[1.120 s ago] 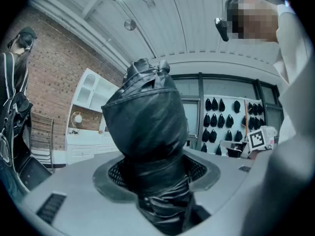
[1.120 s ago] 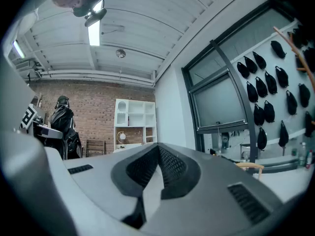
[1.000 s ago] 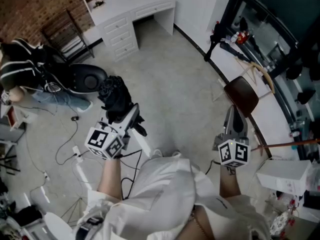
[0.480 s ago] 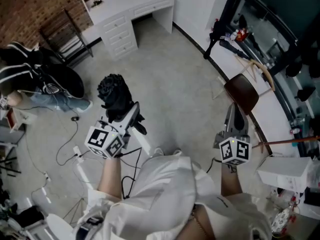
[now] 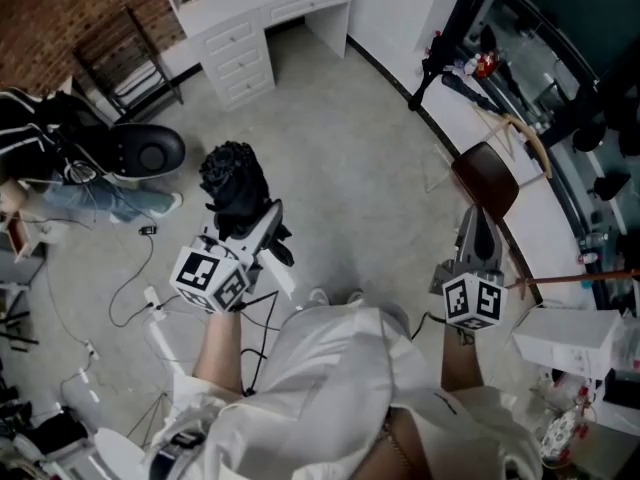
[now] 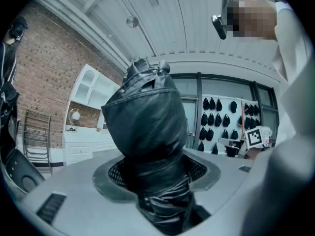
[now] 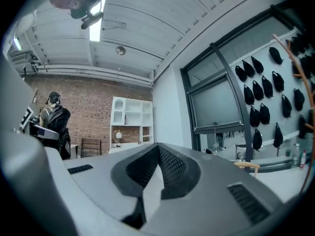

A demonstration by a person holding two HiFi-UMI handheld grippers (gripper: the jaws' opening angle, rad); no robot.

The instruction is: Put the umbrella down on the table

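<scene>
At far left, a person in a dark jacket [image 5: 40, 133] sits on the floor [image 5: 340, 168]. Left of centre, the left gripper [image 5: 252, 230] has its jaws clamped on the lower part of the folded black umbrella [image 5: 232, 180]. The umbrella's bundled end rises above the jaws, over the floor and well apart from the white desk [image 5: 250, 23] at the far side. At right, the right gripper [image 5: 477, 230] has its jaws pressed together with nothing between them, near a brown chair [image 5: 484, 180]. A white box [image 5: 565, 340] lies at the near right.
</scene>
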